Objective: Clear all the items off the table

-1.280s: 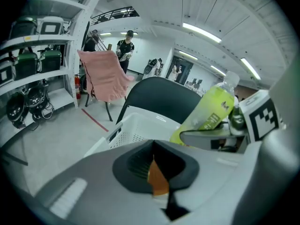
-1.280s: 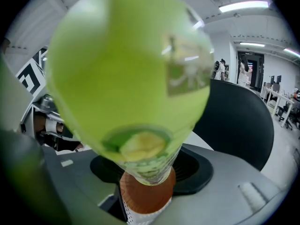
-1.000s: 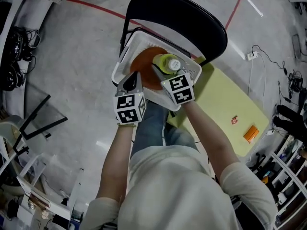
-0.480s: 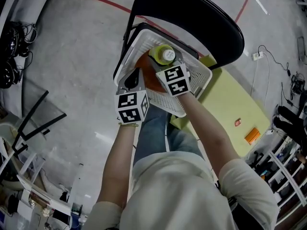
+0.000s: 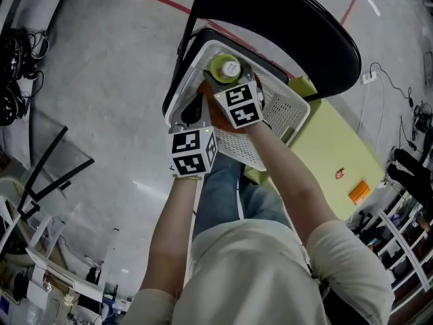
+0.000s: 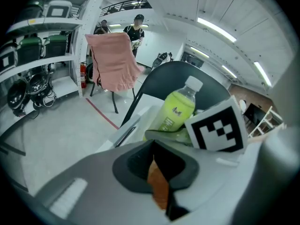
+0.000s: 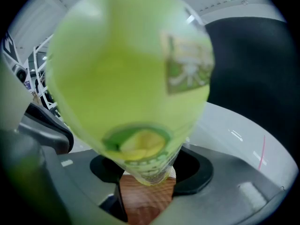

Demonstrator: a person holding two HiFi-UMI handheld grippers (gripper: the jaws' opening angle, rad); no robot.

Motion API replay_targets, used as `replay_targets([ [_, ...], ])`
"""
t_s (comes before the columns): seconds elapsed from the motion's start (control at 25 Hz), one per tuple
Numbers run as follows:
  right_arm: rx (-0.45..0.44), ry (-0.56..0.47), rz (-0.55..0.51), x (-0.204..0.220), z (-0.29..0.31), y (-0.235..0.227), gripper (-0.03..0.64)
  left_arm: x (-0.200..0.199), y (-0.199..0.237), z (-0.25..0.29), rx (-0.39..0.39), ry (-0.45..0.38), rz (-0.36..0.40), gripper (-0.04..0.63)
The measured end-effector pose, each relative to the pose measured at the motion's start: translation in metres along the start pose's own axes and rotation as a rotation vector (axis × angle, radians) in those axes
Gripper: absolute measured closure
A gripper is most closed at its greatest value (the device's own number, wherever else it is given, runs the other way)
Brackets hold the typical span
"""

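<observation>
A lime-green drink bottle (image 5: 225,67) with a white cap is upright between the jaws of my right gripper (image 5: 219,87), which is shut on it over a white mesh basket (image 5: 285,117). From the right gripper view the bottle (image 7: 131,78) fills the picture. My left gripper (image 5: 192,111) is just left of it, shut on the thin rim of an orange plate (image 5: 212,116); an orange sliver of the plate (image 6: 158,189) shows between its closed jaws. In the left gripper view the bottle (image 6: 178,111) stands beside the right gripper's marker cube (image 6: 218,128).
The basket rests on the seat of a black chair (image 5: 284,19). To the right is a yellow-green table (image 5: 331,147) with an orange block (image 5: 358,192) and a small red item (image 5: 339,174). Cables and racks line the grey floor's edges.
Both grippers have moved forward over the basket toward the chair back, carrying the bottle and the plate with them. Neither grip has changed.
</observation>
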State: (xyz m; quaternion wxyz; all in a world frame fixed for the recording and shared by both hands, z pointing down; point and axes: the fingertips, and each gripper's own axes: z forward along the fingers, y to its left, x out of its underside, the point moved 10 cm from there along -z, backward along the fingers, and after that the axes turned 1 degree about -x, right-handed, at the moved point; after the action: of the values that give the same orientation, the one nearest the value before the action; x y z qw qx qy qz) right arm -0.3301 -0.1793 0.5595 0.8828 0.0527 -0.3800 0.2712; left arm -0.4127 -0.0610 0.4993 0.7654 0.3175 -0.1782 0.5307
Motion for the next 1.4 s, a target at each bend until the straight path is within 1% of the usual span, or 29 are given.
replay_targets([
  [0.16,0.0,-0.003,0.005,0.002,0.015,0.002,0.339,0.0,0.0,0.003,0.007,-0.004,0.011,0.586],
  [0.28,-0.007,0.007,-0.011,0.002,0.024,0.003,0.337,-0.001,0.0,0.006,0.011,-0.004,0.01,0.586],
  [0.48,-0.018,0.008,-0.019,0.004,0.028,0.002,0.333,-0.002,-0.001,0.008,0.013,-0.009,0.014,0.586],
  [0.68,-0.049,0.019,-0.025,0.005,0.028,0.004,0.307,0.0,0.0,0.007,0.012,-0.008,0.012,0.586],
  [0.88,-0.058,0.002,-0.026,0.001,0.02,0.004,0.299,-0.001,-0.001,0.005,0.007,-0.005,0.006,0.586],
  [1.04,-0.042,0.0,0.008,0.005,0.009,0.001,0.288,-0.001,-0.004,0.0,0.008,-0.007,0.009,0.586],
  [1.4,-0.007,-0.009,0.024,0.01,-0.024,0.0,0.29,0.002,-0.016,-0.013,0.012,-0.008,0.027,0.586],
])
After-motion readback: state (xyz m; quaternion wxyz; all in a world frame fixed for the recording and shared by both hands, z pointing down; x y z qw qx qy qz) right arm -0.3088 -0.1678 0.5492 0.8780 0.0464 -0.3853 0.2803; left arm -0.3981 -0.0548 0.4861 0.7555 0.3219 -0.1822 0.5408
